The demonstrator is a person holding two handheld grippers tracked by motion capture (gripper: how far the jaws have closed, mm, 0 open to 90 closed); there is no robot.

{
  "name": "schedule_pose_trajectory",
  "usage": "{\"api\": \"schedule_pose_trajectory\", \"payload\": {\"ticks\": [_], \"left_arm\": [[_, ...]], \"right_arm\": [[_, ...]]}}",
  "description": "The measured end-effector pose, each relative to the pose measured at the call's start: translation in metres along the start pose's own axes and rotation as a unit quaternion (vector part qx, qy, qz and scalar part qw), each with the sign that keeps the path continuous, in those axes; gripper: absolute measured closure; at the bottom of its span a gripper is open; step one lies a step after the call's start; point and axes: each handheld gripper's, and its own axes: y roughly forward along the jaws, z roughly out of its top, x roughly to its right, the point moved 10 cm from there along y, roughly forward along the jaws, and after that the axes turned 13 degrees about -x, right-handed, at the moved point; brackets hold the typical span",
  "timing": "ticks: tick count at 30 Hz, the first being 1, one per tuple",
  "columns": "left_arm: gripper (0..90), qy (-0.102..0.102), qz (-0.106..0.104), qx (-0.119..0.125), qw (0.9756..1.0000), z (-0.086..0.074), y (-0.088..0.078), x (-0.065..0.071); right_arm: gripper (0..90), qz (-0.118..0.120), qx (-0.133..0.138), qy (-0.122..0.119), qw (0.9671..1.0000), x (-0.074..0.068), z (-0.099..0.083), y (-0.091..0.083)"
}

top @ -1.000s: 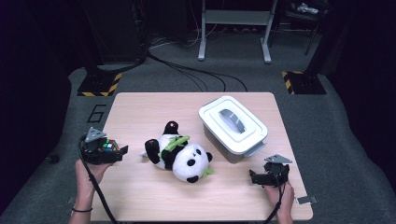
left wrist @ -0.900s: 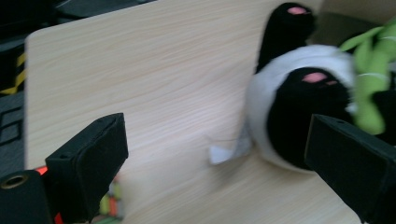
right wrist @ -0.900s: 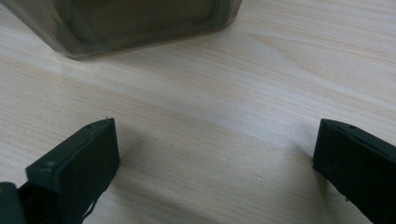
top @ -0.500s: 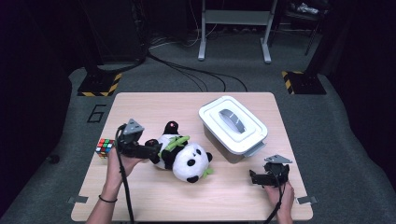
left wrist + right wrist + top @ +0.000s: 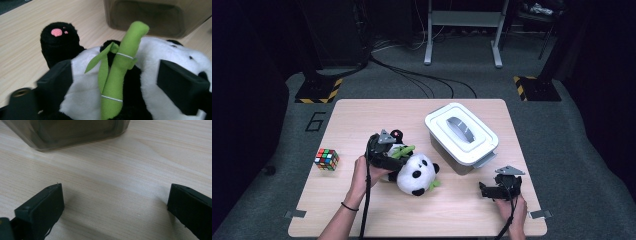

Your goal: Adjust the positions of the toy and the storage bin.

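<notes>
A plush panda (image 5: pixel 416 174) lies on its back in the middle of the wooden table (image 5: pixel 362 120), a green bamboo stalk (image 5: pixel 121 62) on its belly. My left gripper (image 5: pixel 391 159) is open, its jaws standing on either side of the panda's white body (image 5: pixel 80 102), beside the black foot with a pink pad (image 5: pixel 58 43). My right gripper (image 5: pixel 487 190) is open near the front right of the table, over bare wood (image 5: pixel 115 195) with nothing between its fingers.
A white lidded box (image 5: pixel 462 134) stands at the back right, just beyond the panda and the right gripper; its dark wall (image 5: pixel 70 132) shows close ahead. A Rubik's cube (image 5: pixel 326 159) sits alone near the table's left edge.
My left gripper left the Rubik's cube at the table's left side and moved right over the panda's body. The right gripper has stayed put.
</notes>
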Motion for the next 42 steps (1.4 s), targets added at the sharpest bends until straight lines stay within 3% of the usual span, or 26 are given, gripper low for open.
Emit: {"api": "schedule_pose_trajectory", "payload": {"ticks": [1, 4, 10, 12, 22, 25, 33, 42], "left_arm": [[16.8, -0.001, 0.0, -0.004, 1.0, -0.002, 0.003, 0.001], [30.1, -0.002, 0.018, -0.002, 0.9998, -0.003, 0.008, 0.001], [68.6, 0.014, 0.035, 0.007, 0.9993, -0.01, 0.008, 0.0], [72.4, 0.02, 0.035, 0.015, 0.9991, -0.01, 0.007, 0.0], [75.3, 0.023, 0.001, 0.038, 0.999, -0.018, -0.009, -0.008], [75.3, 0.016, -0.003, 0.048, 0.9987, -0.022, -0.016, -0.015], [75.3, 0.027, -0.023, 0.044, 0.9984, -0.043, -0.035, -0.035], [75.2, 0.024, -0.046, 0.042, 0.9978, -0.069, -0.057, -0.061]], "right_arm": [[0.0, 0.0, 0.0, 0.0, 1.0, 0.0, 0.0, 0.0], [0.0, 0.0, 0.0, 0.001, 1.0, 0.0, 0.0, 0.0], [0.0, 0.0, 0.0, 0.0, 1.0, 0.0, 0.0, 0.0], [0.0, 0.0, 0.0, 0.001, 1.0, 0.0, 0.0, 0.0], [0.0, 0.0, 0.0, 0.002, 1.0, 0.0, 0.0, 0.0], [0.0, 0.0, 0.0, 0.002, 1.0, 0.0, 0.0, 0.0], [0.0, 0.0, -0.001, 0.002, 1.0, 0.0, 0.0, 0.0], [0.0, -0.001, -0.001, 0.002, 1.0, 0.0, 0.0, 0.0]]}}
